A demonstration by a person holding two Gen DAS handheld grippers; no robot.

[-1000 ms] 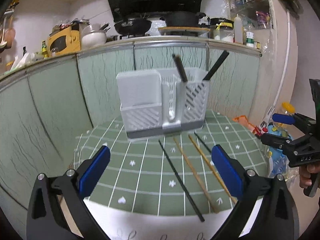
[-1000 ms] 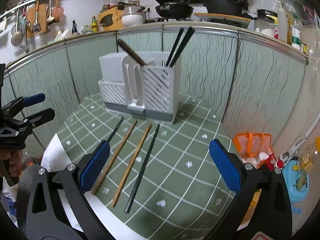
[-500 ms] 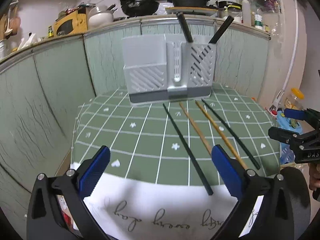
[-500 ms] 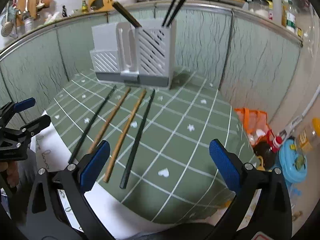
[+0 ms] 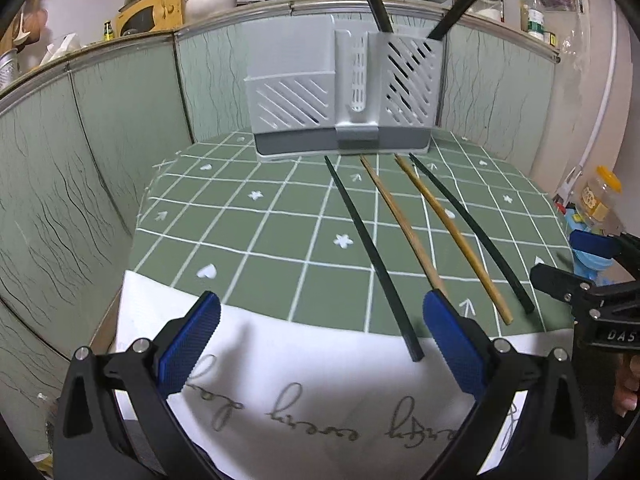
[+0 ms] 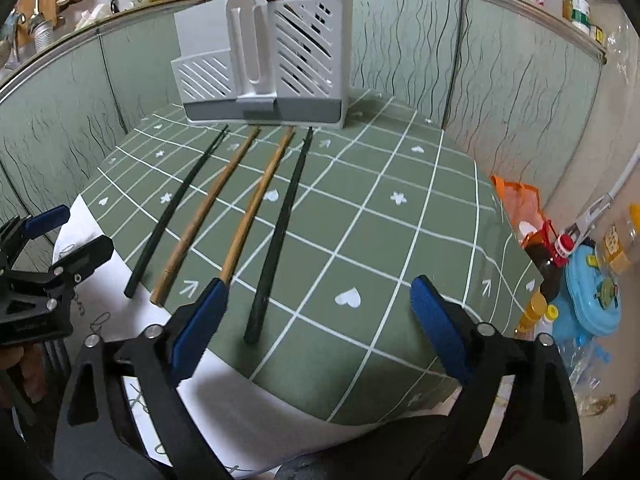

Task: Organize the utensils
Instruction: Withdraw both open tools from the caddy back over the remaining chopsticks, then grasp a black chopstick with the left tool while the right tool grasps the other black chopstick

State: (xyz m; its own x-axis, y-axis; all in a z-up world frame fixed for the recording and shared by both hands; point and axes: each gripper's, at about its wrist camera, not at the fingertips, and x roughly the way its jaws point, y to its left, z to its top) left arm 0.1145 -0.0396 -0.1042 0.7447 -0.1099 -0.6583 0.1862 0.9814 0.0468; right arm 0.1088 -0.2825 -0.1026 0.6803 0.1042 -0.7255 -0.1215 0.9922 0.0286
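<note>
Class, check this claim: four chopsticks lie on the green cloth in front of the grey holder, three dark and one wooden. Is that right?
Not quite. Four chopsticks do lie on the green cloth in front of the grey holder, but two are dark and two wooden. The right wrist view shows it.

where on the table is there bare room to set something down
Free: the green checked cloth left of the leftmost dark chopstick, up to the grey utensil holder; also the cloth right of the rightmost dark chopstick. Crowded: the middle strip holding four chopsticks, directly before the holder.
</note>
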